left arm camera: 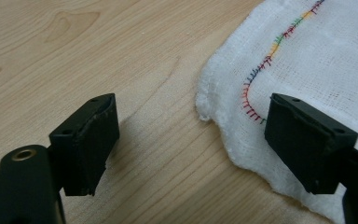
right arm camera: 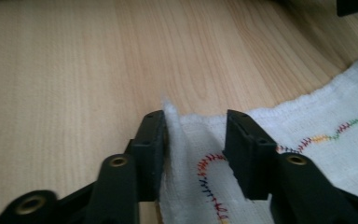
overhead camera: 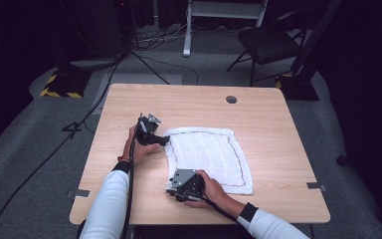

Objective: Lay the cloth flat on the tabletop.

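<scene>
Two corners matter here: we see the white cloth (overhead camera: 209, 157) flat mid-table, our right gripper (right arm camera: 196, 140) with parted jaws straddling its near-left corner, maybe grazing it, and the left gripper (left arm camera: 191, 144) wide open at the far-left corner.

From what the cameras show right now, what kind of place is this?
Probably a lab or studio set up for recording, not a home: a bare wooden table on grey carpet, cables trailing over the floor, a folding chair, dark surroundings.
</scene>
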Tool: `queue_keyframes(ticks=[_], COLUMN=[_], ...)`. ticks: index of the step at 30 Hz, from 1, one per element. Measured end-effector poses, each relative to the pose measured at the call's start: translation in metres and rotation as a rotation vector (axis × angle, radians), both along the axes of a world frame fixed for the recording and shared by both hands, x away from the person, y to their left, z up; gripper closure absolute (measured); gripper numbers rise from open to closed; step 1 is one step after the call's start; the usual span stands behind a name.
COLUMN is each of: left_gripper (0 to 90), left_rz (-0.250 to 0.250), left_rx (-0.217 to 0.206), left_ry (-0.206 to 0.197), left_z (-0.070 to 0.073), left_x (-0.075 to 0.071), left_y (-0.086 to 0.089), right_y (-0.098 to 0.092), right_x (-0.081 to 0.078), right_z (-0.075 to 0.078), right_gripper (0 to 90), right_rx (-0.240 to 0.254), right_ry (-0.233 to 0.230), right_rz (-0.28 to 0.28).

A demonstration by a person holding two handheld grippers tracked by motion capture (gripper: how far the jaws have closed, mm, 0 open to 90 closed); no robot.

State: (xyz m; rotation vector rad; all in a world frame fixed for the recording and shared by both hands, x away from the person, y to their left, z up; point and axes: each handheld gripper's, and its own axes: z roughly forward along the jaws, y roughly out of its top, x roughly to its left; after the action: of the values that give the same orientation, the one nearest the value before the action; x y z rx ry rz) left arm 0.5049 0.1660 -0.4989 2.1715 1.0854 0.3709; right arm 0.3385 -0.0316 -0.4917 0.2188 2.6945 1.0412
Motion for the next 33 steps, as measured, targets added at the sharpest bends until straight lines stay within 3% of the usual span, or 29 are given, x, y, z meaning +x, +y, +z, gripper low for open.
queue_keyframes(ticks=[6, 10, 12, 17, 21, 26, 33], left_gripper=[54.2, 76.0, 84.4, 86.4, 86.9, 87.1, 87.2], left_rz=[-0.057, -0.109, -0.116, -0.109, -0.100, -0.093, -0.073], left_rx=[-0.027, -0.065, -0.061, -0.058, -0.042, -0.052, -0.027], left_ry=[-0.006, 0.013, 0.013, 0.005, -0.041, -0.049, -0.075], left_z=[0.002, 0.002, 0.002, 0.003, 0.008, 0.011, 0.013], left_x=[0.001, 0.002, 0.001, 0.000, -0.002, -0.005, -0.008], left_y=[0.000, 0.001, 0.001, 0.002, 0.006, 0.008, 0.014], right_y=[-0.003, -0.004, -0.006, -0.011, -0.013, -0.012, -0.008], right_x=[0.005, 0.006, 0.007, 0.008, 0.007, 0.007, 0.006], right_z=[0.000, 0.001, 0.002, 0.009, 0.014, 0.016, 0.016], right_gripper=[81.9, 85.7, 86.3, 86.8, 86.9, 87.0, 87.3], right_rx=[-0.007, -0.012, -0.008, 0.023, 0.043, 0.044, 0.031], right_ry=[0.013, 0.013, 0.016, 0.004, -0.010, -0.020, -0.030], right_rz=[-0.017, -0.013, -0.007, -0.007, -0.005, -0.001, 0.012])
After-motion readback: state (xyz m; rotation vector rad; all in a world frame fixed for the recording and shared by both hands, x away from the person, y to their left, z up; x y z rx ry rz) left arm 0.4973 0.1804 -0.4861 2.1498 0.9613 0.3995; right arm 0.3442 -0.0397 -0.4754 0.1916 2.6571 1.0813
